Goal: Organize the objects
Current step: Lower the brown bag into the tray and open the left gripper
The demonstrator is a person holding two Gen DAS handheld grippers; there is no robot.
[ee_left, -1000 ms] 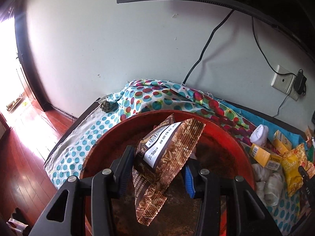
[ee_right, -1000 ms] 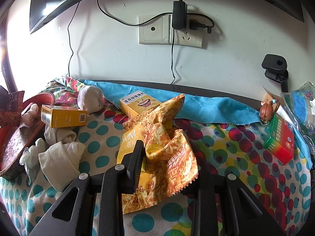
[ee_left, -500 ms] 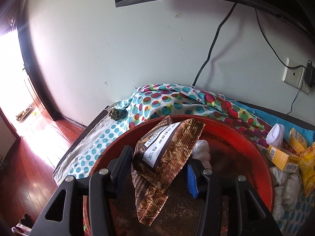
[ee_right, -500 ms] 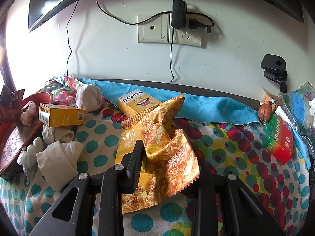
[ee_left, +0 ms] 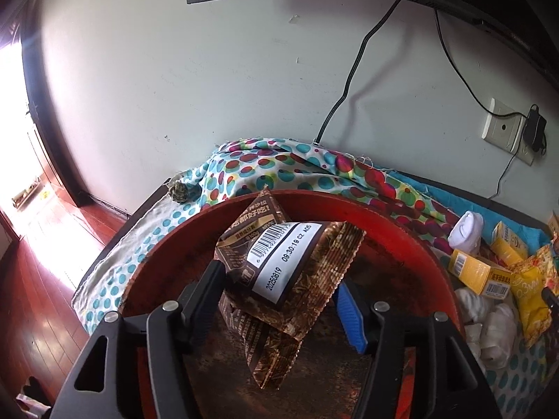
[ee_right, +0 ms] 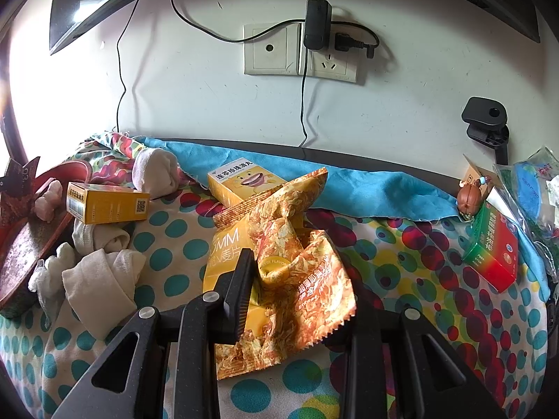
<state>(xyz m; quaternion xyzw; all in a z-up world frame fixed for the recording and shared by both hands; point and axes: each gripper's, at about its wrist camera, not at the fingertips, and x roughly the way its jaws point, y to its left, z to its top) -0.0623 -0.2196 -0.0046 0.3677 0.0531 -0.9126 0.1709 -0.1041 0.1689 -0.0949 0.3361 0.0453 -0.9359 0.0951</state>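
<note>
My left gripper [ee_left: 279, 289] holds a brown snack packet [ee_left: 279, 279] over the round red tray [ee_left: 401, 241], its jaws closed on the packet. My right gripper [ee_right: 300, 279] is shut on a yellow-orange snack bag [ee_right: 290, 262] lying on the dotted cloth; the bag hides the right finger. The tray's edge [ee_right: 21, 244] and the brown packet [ee_right: 17, 181] also show at the far left of the right wrist view.
Two yellow boxes [ee_right: 108, 202] [ee_right: 241, 181], rolled white socks [ee_right: 153, 171] [ee_right: 101, 272], a green-red box [ee_right: 496, 248] and a small brown figure [ee_right: 468, 199] lie on the cloth. A wall with sockets [ee_right: 300, 52] and cables stands behind. The table edge drops at left [ee_left: 115, 244].
The left gripper has carried the brown packet a little further over the tray, and the packet has tilted. The right gripper and its yellow bag have hardly moved.
</note>
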